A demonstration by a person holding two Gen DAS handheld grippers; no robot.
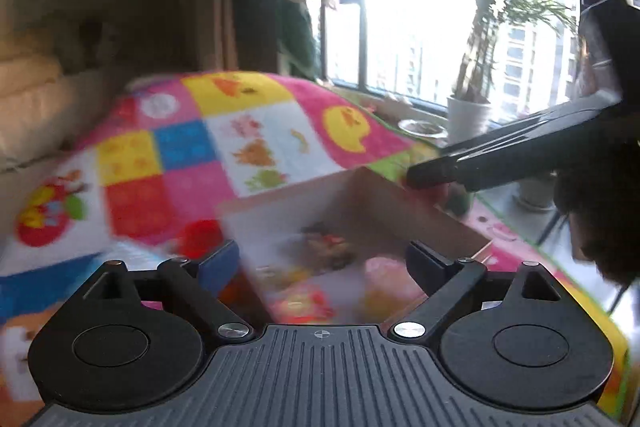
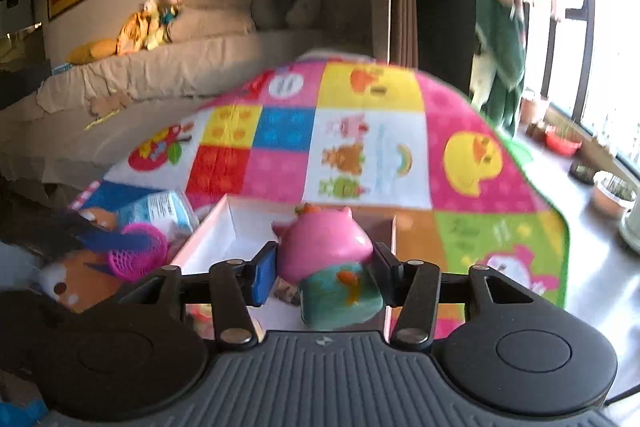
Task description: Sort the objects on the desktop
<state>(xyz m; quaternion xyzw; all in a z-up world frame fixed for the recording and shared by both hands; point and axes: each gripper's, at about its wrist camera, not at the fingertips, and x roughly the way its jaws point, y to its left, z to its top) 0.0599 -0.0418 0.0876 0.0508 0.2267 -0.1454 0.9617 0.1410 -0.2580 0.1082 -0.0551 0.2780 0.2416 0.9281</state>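
Note:
My right gripper (image 2: 324,269) is shut on a pink pig toy with a teal base (image 2: 326,251) and holds it over the open white box (image 2: 224,223). My left gripper (image 1: 322,261) is open and empty, right above the same box (image 1: 276,223), which is blurred and holds several small toys (image 1: 320,255). The right gripper's arm (image 1: 500,155) reaches in from the right in the left wrist view.
The box sits on a colourful patchwork play mat (image 2: 360,131). A pink mesh ball (image 2: 138,251), a blue-white packet (image 2: 160,211) and a red object (image 1: 198,237) lie left of the box. Beyond are a sofa (image 2: 160,67), potted plants (image 1: 468,115) and a window.

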